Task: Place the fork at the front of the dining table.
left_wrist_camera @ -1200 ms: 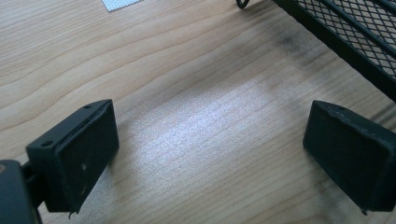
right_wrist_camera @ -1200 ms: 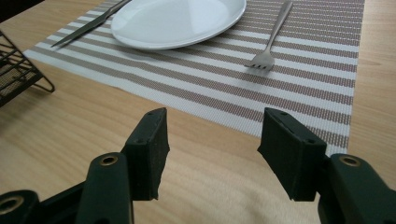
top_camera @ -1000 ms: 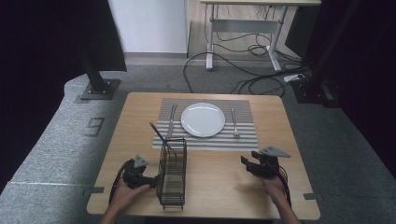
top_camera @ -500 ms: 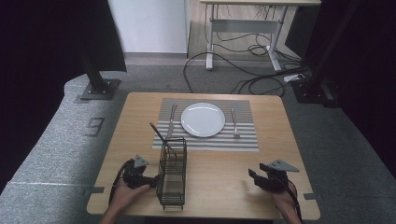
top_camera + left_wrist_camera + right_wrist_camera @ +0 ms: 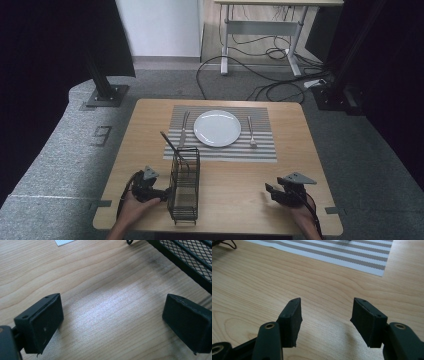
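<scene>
Down at the near edge of the wooden surface [image 5: 240, 195], both claws rest low with nothing between their jaws; the left claw [image 5: 159, 192] sits just beside the left wall of the black wire-mesh cutlery caddy [image 5: 183, 187], and in the left gripper view its two black pads [image 5: 41, 323] stand wide apart over bare wood, with the caddy's mesh wall [image 5: 190, 258] crossing the upper right corner, close to the right-hand pad but, as far as can be told, not pressed by it; the right claw [image 5: 272, 192] lies well apart from the caddy near the front right corner, held in a hand [image 5: 302, 215] that comes in from the bottom, its grey three-cornered plate on top; in the right gripper view its jaws stand partly open, the pads [image 5: 293, 317] framing empty wood grain, with the edge of the striped placemat [image 5: 352, 255] farther off; the caddy stands upright at the near left of the surface, in front of the placemat [image 5: 220, 150], and a dark-handled utensil [image 5: 170, 142] leans out of its top toward the back left; on the placemat a white round plate [image 5: 217, 128] lies in the middle, a knife [image 5: 184, 129] just to its left and a fork [image 5: 251, 131] just to its right, both lying flat and apart from the plate's rim.
</scene>
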`<state>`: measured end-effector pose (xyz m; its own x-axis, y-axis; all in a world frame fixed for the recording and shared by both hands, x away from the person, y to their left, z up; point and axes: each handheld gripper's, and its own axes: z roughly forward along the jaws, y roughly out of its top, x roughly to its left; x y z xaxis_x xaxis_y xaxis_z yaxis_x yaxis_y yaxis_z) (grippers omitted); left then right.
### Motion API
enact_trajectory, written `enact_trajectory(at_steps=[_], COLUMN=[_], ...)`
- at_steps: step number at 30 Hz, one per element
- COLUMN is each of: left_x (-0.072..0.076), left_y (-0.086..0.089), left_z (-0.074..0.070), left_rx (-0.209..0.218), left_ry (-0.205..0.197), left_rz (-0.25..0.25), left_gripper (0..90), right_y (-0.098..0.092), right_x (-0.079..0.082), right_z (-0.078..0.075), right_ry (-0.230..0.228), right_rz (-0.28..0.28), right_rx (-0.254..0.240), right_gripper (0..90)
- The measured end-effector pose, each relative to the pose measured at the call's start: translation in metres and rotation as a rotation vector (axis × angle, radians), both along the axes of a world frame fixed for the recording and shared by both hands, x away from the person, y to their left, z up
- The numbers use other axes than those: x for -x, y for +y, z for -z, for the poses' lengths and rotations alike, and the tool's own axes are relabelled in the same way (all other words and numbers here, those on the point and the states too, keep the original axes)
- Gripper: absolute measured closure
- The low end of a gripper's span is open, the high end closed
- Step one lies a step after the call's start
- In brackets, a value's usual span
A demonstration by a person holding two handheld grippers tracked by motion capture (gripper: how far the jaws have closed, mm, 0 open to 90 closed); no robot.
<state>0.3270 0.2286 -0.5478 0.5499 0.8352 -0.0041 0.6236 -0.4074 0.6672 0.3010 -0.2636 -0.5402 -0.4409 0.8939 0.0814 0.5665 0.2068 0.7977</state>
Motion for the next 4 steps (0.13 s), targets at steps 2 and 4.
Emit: enact_trajectory(at_steps=[2,4], left_x=[-0.0001,-0.0002], left_y=[0.0000,0.0000], left_z=[0.0000,0.0000], left_rx=[0.000,0.000], left_ry=[0.000,0.001], left_rz=[0.001,0.002], left_gripper=[3.1,2.9], right_y=[-0.0009,-0.0010], right_x=[-0.0009,-0.0013], right_z=[0.0021,0.0030], right_ry=[0.007,0.008], right_rz=[0.010,0.013], right_rx=[0.010,0.019], right_gripper=[40.4,40.0])
